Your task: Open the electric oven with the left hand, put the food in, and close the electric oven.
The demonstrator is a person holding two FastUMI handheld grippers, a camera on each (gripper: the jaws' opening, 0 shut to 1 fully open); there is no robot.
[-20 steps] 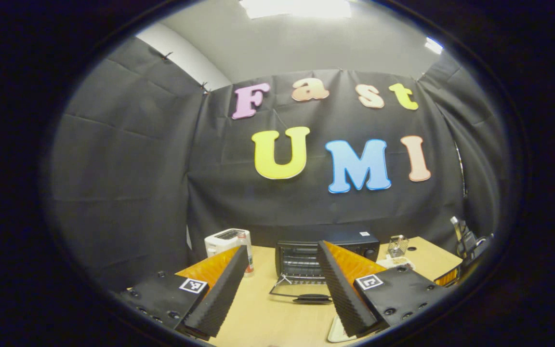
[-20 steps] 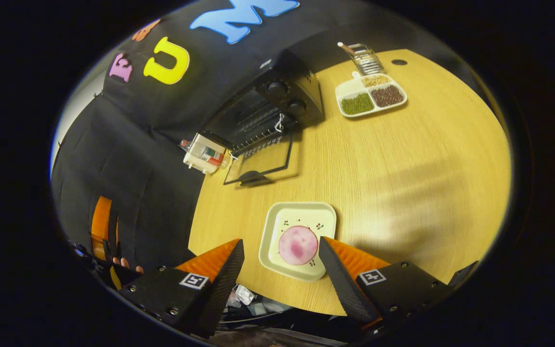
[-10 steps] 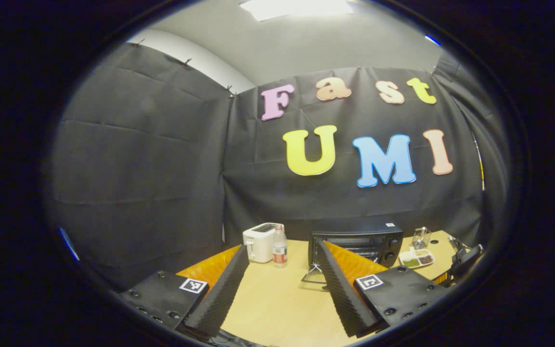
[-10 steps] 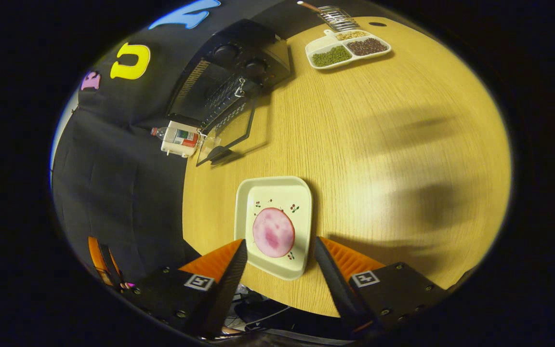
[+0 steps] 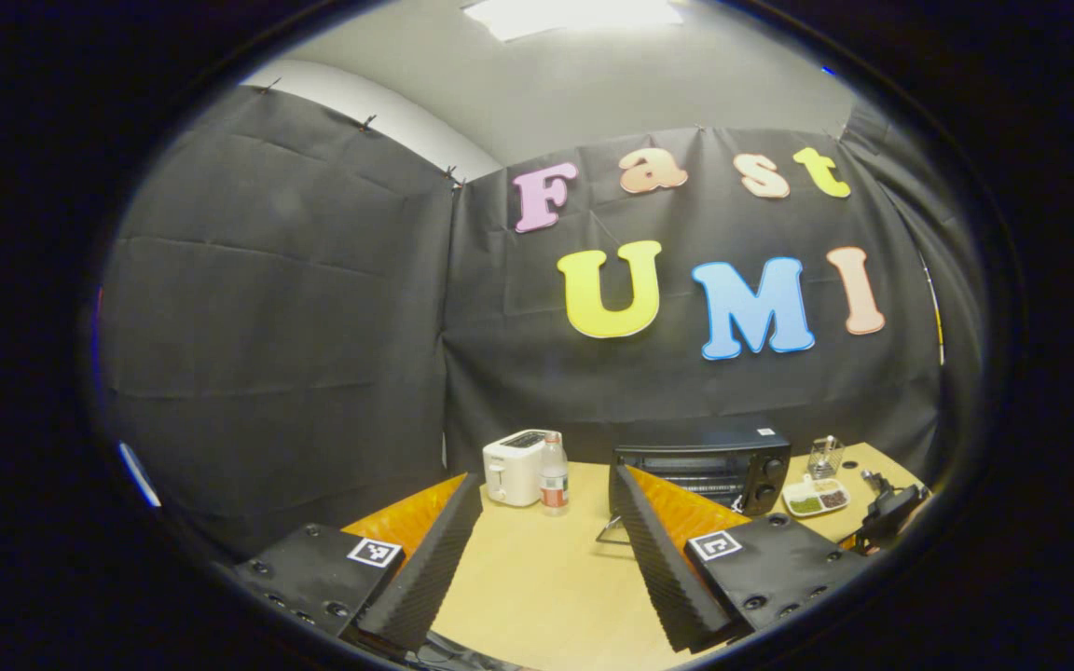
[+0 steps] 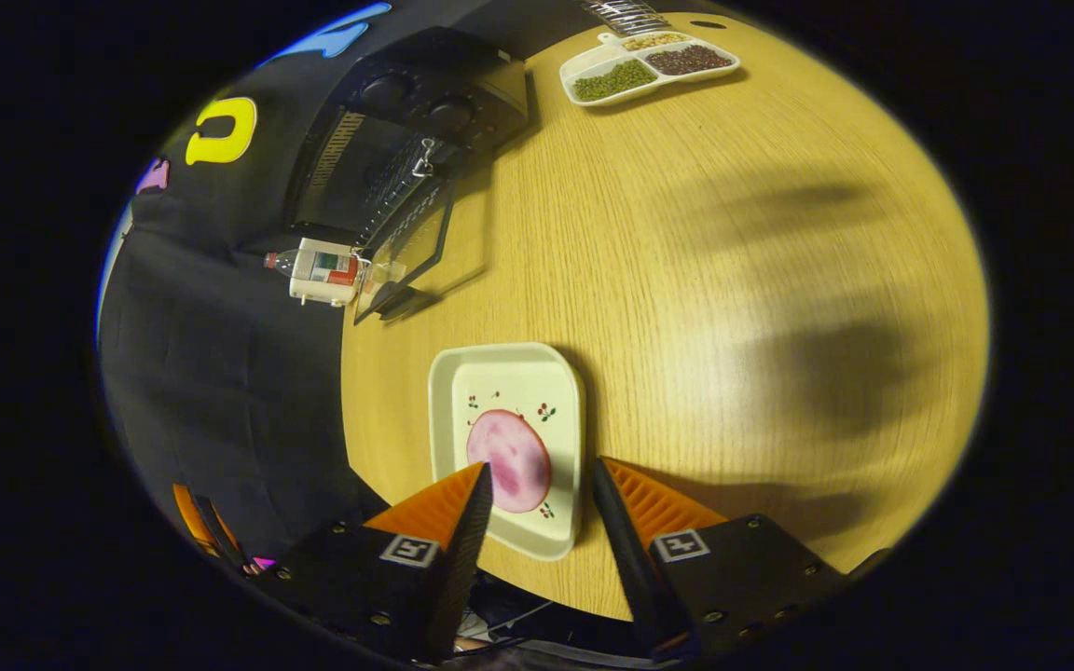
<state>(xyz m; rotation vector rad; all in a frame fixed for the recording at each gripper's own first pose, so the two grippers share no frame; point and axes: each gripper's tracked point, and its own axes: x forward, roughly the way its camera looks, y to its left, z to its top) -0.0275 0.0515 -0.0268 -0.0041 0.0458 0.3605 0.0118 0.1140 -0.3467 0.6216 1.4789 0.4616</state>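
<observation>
The black electric oven (image 6: 406,112) stands at the table's far side with its glass door (image 6: 406,247) folded down flat. A pink round slice of food (image 6: 509,459) lies on a cream square plate (image 6: 509,373) near the table's front edge. My right gripper (image 6: 539,469) hovers open just above the plate's near end, one finger on each side of the slice, touching nothing that I can see. My left gripper (image 5: 546,477) is open and holds nothing, well back from the oven (image 5: 700,461), whose lower part its finger hides.
A white toaster (image 5: 514,466) and a small bottle (image 5: 553,475) stand left of the oven. A divided dish of beans (image 6: 649,70) and a wire rack (image 5: 824,457) sit to its right. Bare wooden table (image 6: 733,280) lies between plate and oven.
The left gripper drew back from the open oven, so the toaster and bottle now show between its fingers. The right gripper dropped closer over the plate, fingers a little nearer together.
</observation>
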